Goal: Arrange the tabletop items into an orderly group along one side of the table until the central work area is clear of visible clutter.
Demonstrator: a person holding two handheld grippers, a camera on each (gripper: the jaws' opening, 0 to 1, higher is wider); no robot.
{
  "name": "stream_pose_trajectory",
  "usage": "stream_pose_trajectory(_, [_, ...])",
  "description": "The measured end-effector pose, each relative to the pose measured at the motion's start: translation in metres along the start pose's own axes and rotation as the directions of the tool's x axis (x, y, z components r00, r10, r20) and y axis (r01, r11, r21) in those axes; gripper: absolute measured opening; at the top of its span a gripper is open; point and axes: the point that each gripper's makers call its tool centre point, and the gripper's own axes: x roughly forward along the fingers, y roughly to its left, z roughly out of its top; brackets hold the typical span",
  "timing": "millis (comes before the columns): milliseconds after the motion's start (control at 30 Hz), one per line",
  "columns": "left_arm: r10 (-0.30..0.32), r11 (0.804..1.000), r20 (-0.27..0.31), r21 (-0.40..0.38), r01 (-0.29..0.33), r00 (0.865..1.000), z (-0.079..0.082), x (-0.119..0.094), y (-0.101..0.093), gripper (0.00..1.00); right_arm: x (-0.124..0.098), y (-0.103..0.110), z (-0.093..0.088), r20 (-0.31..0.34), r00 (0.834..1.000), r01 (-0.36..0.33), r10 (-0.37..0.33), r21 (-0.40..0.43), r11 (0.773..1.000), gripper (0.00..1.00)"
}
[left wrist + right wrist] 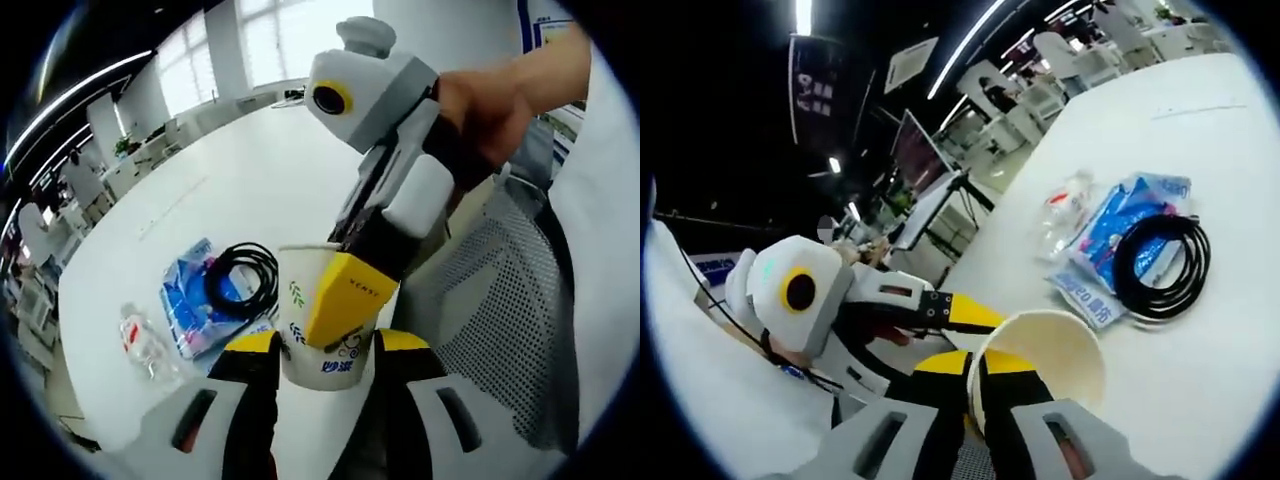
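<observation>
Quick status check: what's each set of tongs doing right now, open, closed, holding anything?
Left tongs: closed on the paper cup, one jaw each side of its body.
Right tongs: closed on the cup's rim, one jaw inside, one outside.

Cable coil (240, 278) on packet (200, 300), bottle (147, 345) beside it.

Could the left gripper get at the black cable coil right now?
Probably not yet: the left gripper is shut on the paper cup, which the right gripper also pinches. The cable coil lies uncovered on the blue packet.
</observation>
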Motion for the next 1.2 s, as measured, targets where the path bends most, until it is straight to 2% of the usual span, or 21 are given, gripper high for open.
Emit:
stream_pose_trajectory(233, [0.001,0.999,0.014,-0.042,0.0,1.0,0.0,-0.002,0.001,0.35,-0.004,0.004,0.002,0.018,1.0,0.014,-0.014,0.011,1.0,0.0])
stream_pose_trajectory(400, [0.009,0.997,0.02,-0.076,-0.007,1.0,-0.002,-0.005,0.003,0.35,-0.013,-0.007,0.008,0.046,0.998,0.032,-0.033,0.027,0.999,0.0])
stream_pose_trajectory(667, [0.051,0.978,0.059,-0.203,-0.038,0.997,-0.005,-0.013,0.018,0.34,-0.023,-0.022,0.014,0.071,0.995,0.067,-0.071,0.05,0.997,0.0])
stream_pose_trajectory(800, [0.095,0.955,0.085,-0.288,-0.067,0.992,-0.008,-0.019,0.032,0.34,-0.027,-0.029,0.017,0.084,0.993,0.08,-0.086,0.064,0.995,0.0])
stream_pose_trajectory(933, [0.142,0.934,0.096,-0.342,-0.101,0.985,-0.009,-0.029,0.047,0.34,-0.029,-0.034,0.019,0.092,0.991,0.089,-0.096,0.076,0.993,0.0])
stream_pose_trajectory(1200, [0.258,0.863,0.113,-0.474,-0.176,0.96,-0.028,-0.05,0.087,0.34,-0.034,-0.044,0.024,0.11,0.987,0.109,-0.119,0.094,0.99,0.0])
